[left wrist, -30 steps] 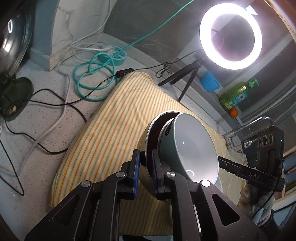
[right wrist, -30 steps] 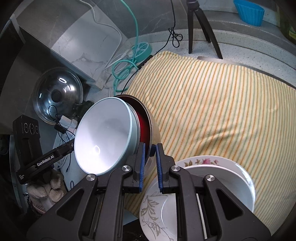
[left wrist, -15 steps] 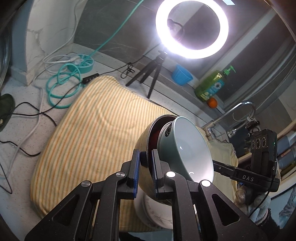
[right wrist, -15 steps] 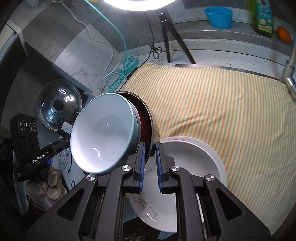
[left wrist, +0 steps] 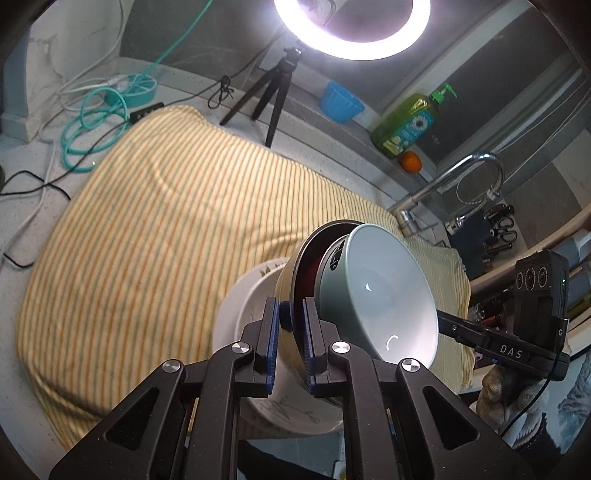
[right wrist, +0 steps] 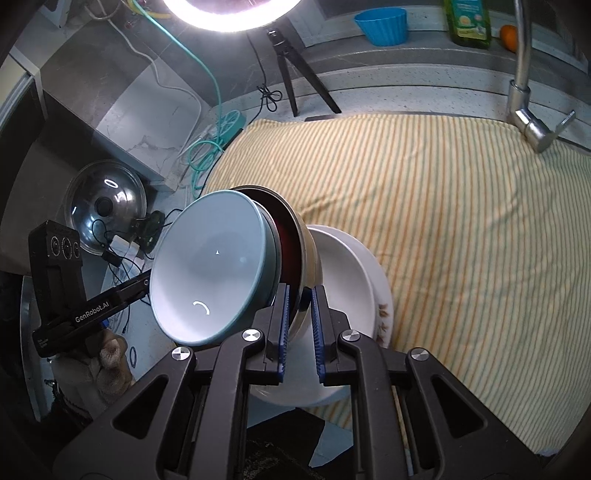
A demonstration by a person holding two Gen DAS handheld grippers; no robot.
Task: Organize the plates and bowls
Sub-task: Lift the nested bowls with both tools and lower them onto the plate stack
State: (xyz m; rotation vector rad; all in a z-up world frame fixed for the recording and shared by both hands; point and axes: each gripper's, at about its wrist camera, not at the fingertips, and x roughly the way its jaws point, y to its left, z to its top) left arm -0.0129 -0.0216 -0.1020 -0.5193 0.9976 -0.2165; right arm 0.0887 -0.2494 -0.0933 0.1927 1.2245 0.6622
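Left gripper (left wrist: pixel 290 339) pinches the rim of the metal bowl (left wrist: pixel 295 269), pads on either side of the wall, clenched. Right gripper (right wrist: pixel 299 325) clamps the same bowl (right wrist: pixel 306 251) on its rim from the opposite side. Bowl is tipped on edge, held up between both grippers, red inside showing. Teal bowl (left wrist: pixel 384 291) nested in it, also tilted, white interior facing the right gripper body in the left view; in the right view teal bowl (right wrist: pixel 210 273) faces the left gripper body. Both bowls sit over the plate stack (left wrist: pixel 243 314), white plates with a leaf print; whether they touch it is unclear. Stack (right wrist: pixel 351 266) lies at the near edge of the striped towel (left wrist: pixel 155 229), which covers most of the counter (left wrist: pixel 22 155). Towel (right wrist: pixel 461 221) bare elsewhere. At the counter's back edge: ring light (left wrist: pixel 351 33) on tripod (left wrist: pixel 277 92), blue cup (left wrist: pixel 341 101), soap bottle (left wrist: pixel 406 125), orange (left wrist: pixel 410 161), faucet (left wrist: pixel 443 188). Teal cable (left wrist: pixel 96 122) coiled at the far left corner. Pot lid (right wrist: pixel 105 203) left of the towel.
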